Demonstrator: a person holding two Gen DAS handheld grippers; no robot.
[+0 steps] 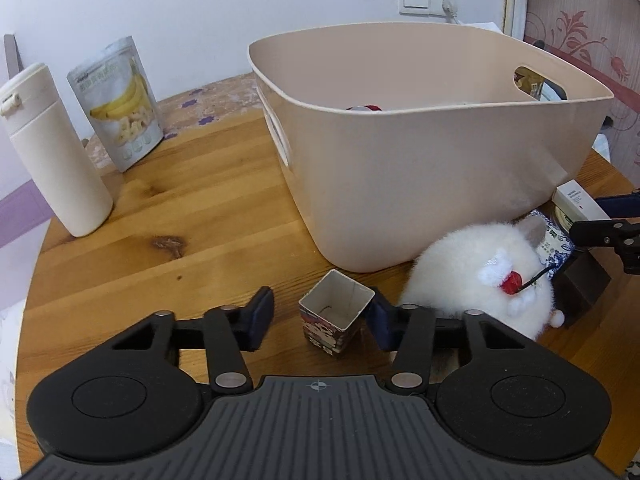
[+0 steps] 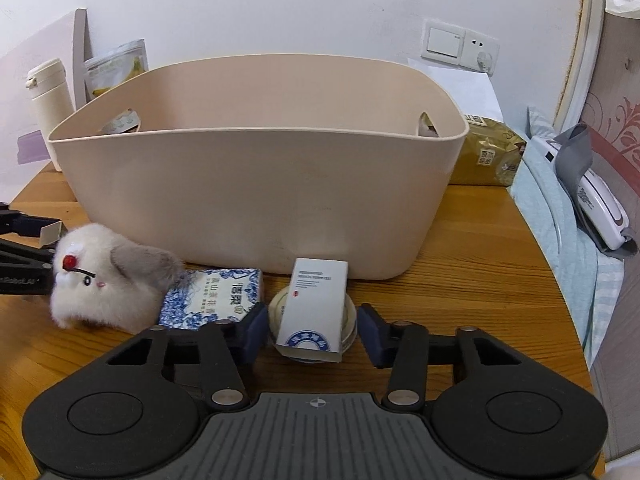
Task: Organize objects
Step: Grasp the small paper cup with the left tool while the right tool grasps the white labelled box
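A beige plastic bin [image 1: 420, 184] stands on the round wooden table [image 1: 168, 216]; it also shows in the right wrist view [image 2: 256, 200]. My left gripper [image 1: 320, 318] is open, its pads either side of a small open-topped printed carton [image 1: 336, 316]. A white plush toy [image 1: 484, 276] lies just right of it, also seen in the right wrist view [image 2: 108, 288]. My right gripper [image 2: 312, 330] is open around a white box [image 2: 314, 308] lying on a round tin [image 2: 276, 312]. A blue-patterned box [image 2: 214, 296] lies beside the plush.
A white bottle [image 1: 52, 156] and a banana-chip pouch [image 1: 120, 104] stand at the back left. A gold packet [image 2: 486, 156] lies right of the bin. A bed with a white device [image 2: 600, 200] borders the table's right edge. Something red lies in the bin [image 1: 364, 108].
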